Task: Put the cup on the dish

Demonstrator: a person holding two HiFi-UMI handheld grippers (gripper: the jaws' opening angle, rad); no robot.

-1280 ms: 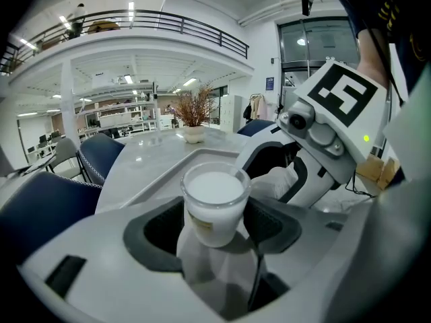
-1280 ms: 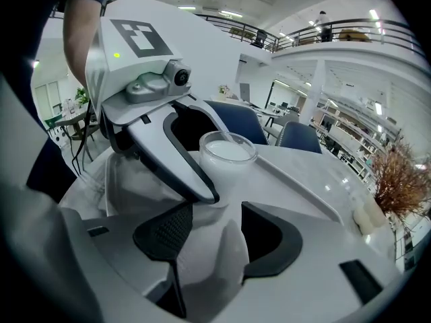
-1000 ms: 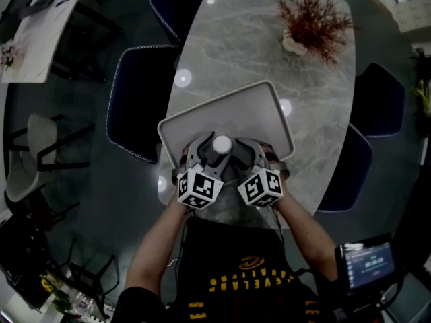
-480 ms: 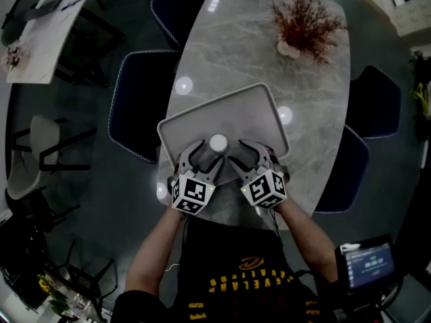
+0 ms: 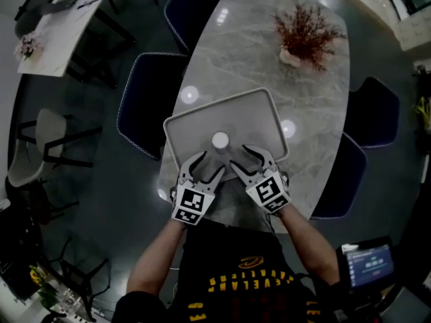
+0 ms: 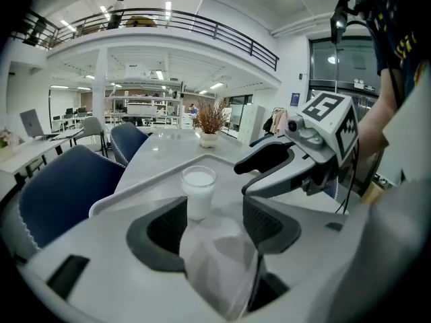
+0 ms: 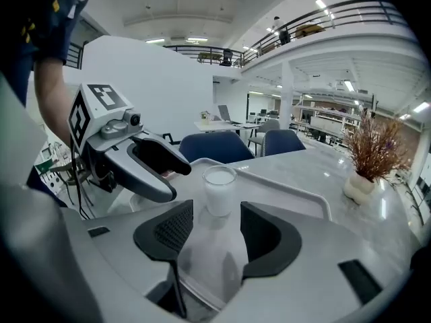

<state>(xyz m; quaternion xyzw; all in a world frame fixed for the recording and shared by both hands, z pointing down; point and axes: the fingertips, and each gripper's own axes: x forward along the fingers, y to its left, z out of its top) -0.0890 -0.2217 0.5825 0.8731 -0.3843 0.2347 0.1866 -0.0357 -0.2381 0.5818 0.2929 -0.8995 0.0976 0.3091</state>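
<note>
A small glass cup (image 5: 220, 140) filled with something white stands upright on the pale grey tray (image 5: 250, 115), near its front edge. Nothing touches it. My left gripper (image 5: 206, 166) is just short of the cup on its left, jaws open and empty. My right gripper (image 5: 247, 160) mirrors it on the right, also open and empty. In the left gripper view the cup (image 6: 199, 191) stands beyond the open gripper (image 6: 215, 222), with the right gripper (image 6: 271, 169) alongside. The right gripper view shows the cup (image 7: 219, 189) ahead of its gripper (image 7: 217, 229).
The tray lies on an oval marble table (image 5: 236, 52). A red twig plant in a white pot (image 5: 306, 31) stands at the far end. Dark blue chairs (image 5: 145, 103) (image 5: 374, 110) flank the table. A small screen (image 5: 367, 264) is at lower right.
Both grippers have drawn back toward the person, away from the cup they closely flanked. The cup stays standing on the tray.
</note>
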